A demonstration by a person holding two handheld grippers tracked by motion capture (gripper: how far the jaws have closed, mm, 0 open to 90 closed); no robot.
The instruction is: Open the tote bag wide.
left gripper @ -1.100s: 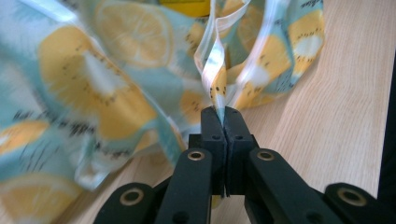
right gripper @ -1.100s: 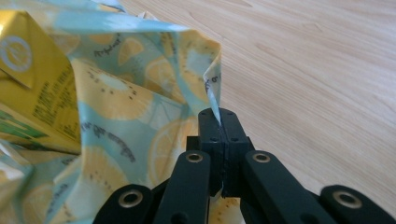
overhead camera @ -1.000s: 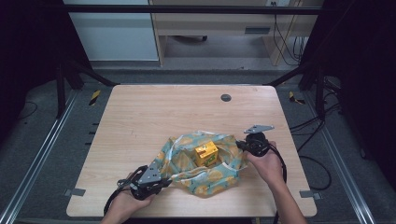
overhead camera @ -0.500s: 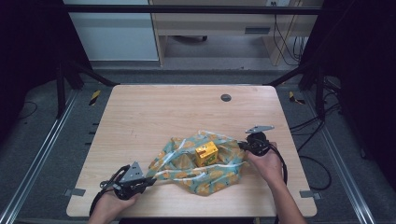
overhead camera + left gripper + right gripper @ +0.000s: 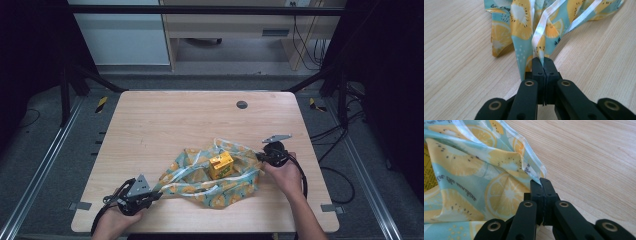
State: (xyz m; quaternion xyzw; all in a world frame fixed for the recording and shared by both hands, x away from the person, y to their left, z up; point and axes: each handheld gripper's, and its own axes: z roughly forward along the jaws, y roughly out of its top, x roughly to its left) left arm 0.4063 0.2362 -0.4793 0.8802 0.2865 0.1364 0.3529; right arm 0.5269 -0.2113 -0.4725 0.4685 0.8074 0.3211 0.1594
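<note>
A light blue cloth (image 5: 200, 182) printed with lemon slices lies rumpled on the wooden table (image 5: 165, 125), with a small yellow box (image 5: 220, 165) sitting in its middle. My left gripper (image 5: 152, 192) is at the near left, shut on a white-edged corner of the cloth (image 5: 541, 47), which is stretched out toward it. My right gripper (image 5: 260, 157) is at the right side of the cloth, shut on another corner of the cloth (image 5: 539, 180). The cloth's printed surface (image 5: 474, 182) fills the left of the right gripper view, with the box's yellow edge (image 5: 429, 172) at far left.
A small dark round disc (image 5: 242, 104) is set in the table near its far edge. Black frame posts and cables stand beyond the table on both sides. The table's front edge runs just below my left hand.
My left gripper has drawn its corner of the cloth out toward the near left, stretching that side flat. The right gripper has stayed where it was.
</note>
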